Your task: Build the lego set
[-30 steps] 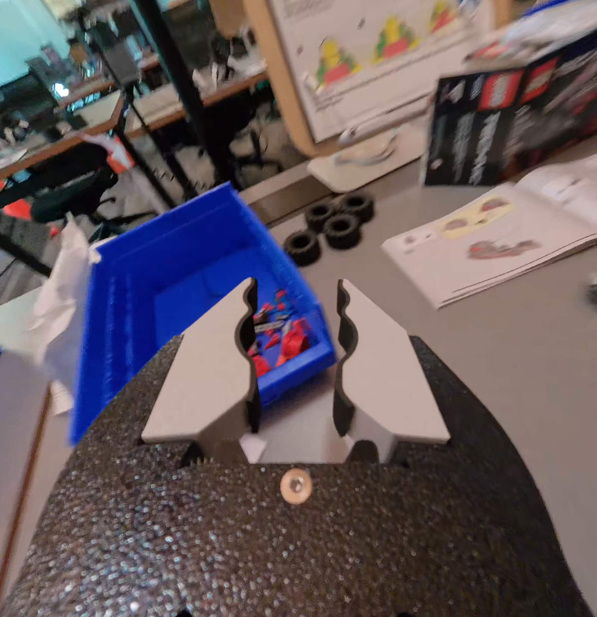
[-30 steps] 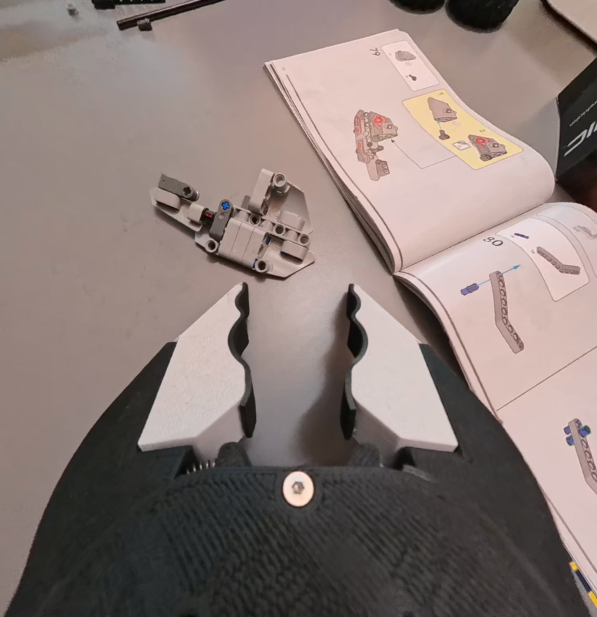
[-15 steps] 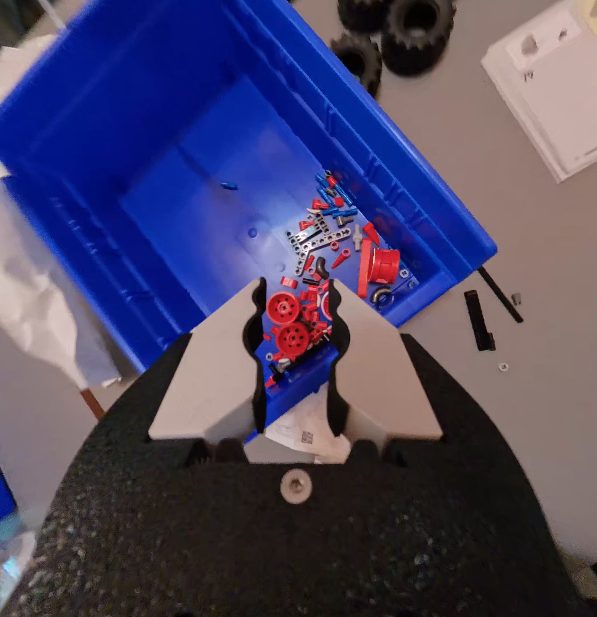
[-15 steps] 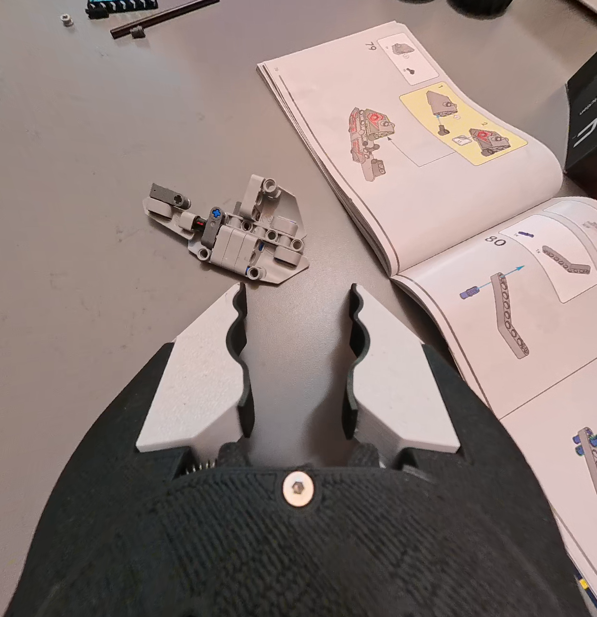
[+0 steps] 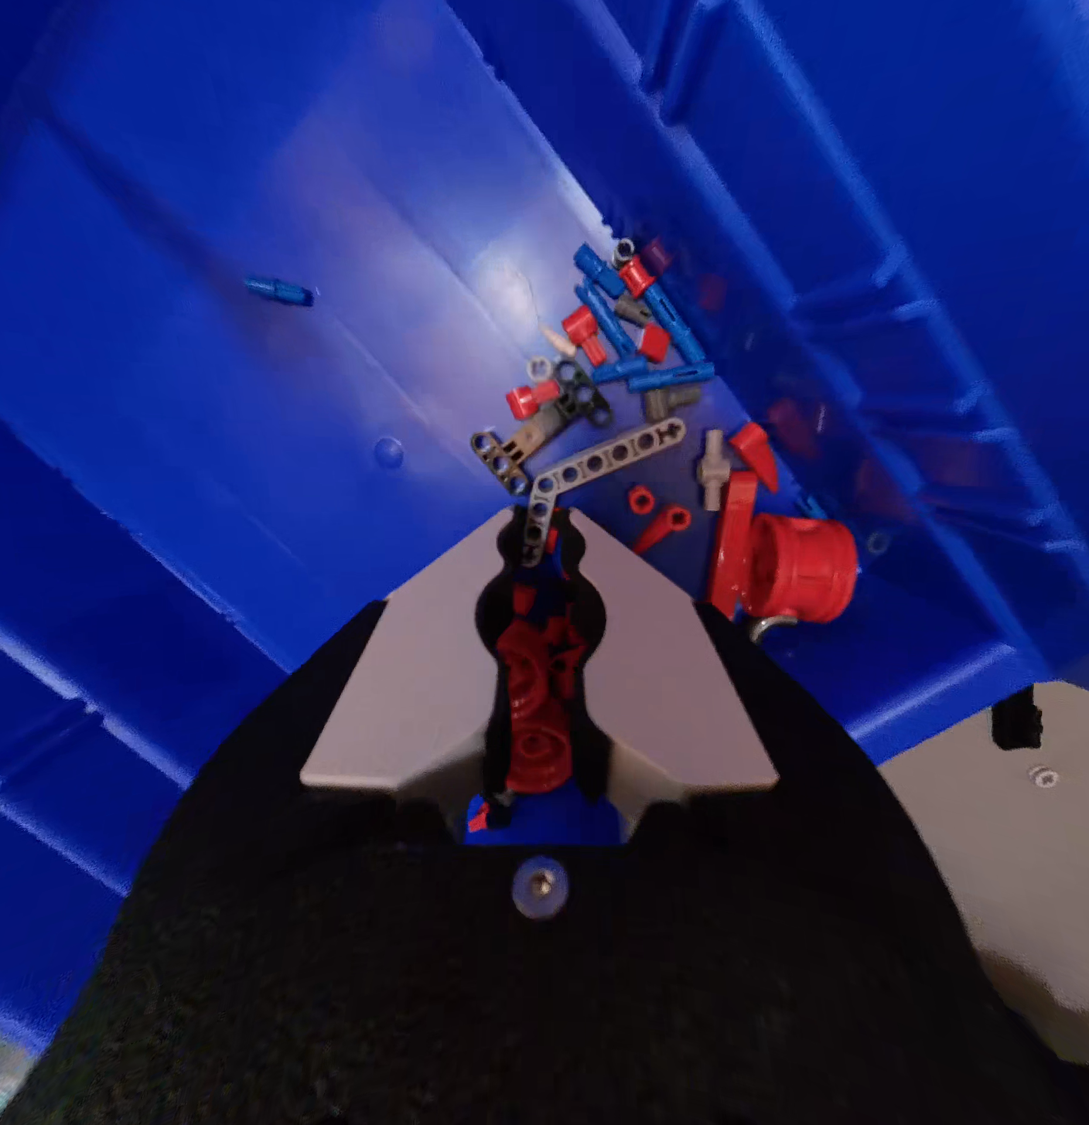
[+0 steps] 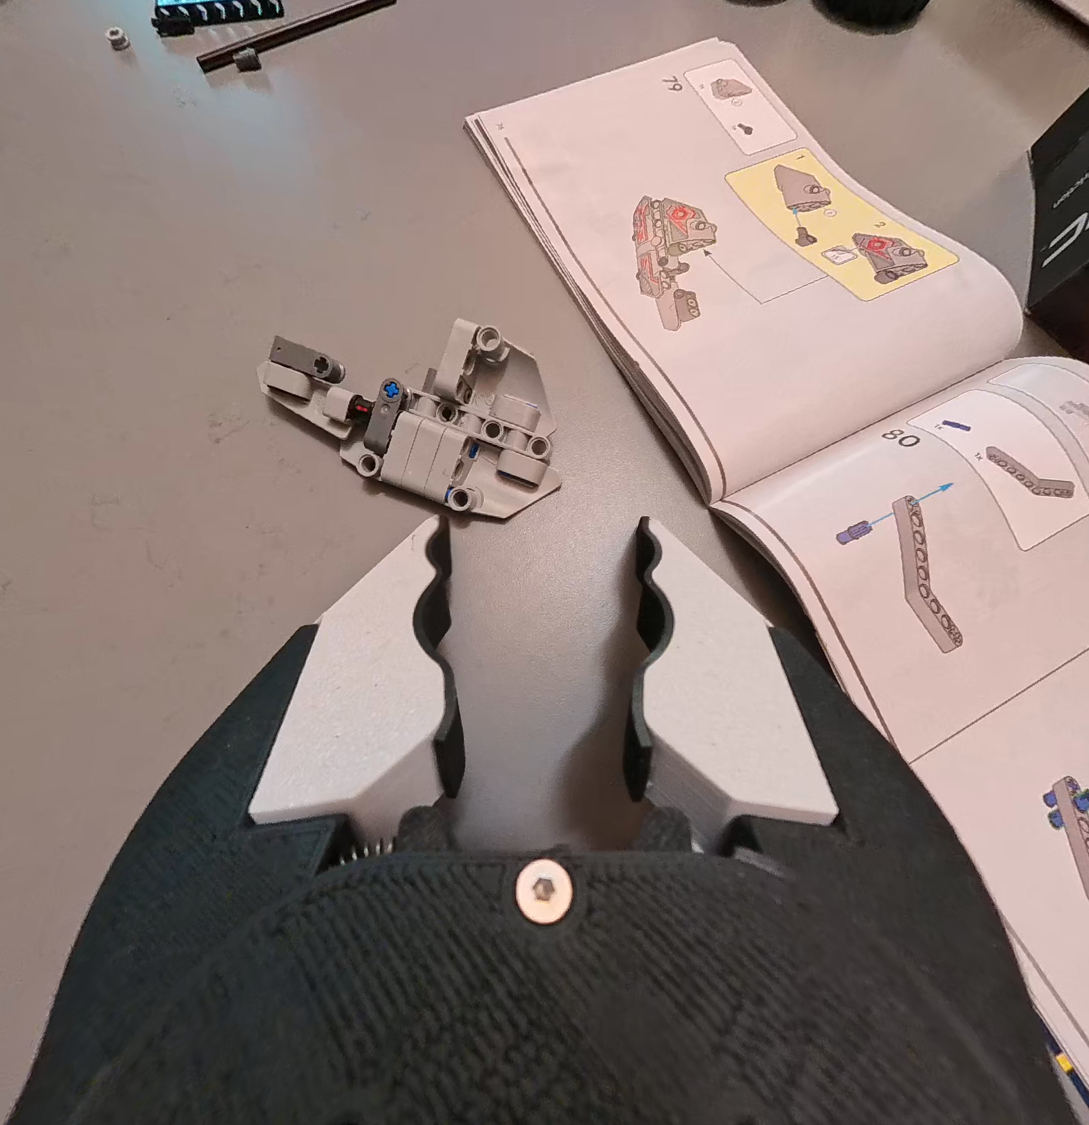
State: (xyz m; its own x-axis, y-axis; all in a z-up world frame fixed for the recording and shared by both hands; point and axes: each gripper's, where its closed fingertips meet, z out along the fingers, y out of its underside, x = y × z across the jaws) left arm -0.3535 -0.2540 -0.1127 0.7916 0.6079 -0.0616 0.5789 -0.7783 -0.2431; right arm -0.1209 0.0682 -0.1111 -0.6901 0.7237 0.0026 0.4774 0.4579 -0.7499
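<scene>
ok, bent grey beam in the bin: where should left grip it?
Grip the bent grey beam by its short arm, where the left gripper already straddles it from the near side. That arm points at the fingers and lies clear, while black and tan parts crowd the long arm's far side.

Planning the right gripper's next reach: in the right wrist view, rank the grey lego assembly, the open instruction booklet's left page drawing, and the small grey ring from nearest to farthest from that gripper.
From the right gripper, jaws open:
1. Grey lego assembly: just ahead, slightly left of the fingertips.
2. Booklet drawing: farther ahead, to the right.
3. Small grey ring: far top-left corner of the table.
</scene>
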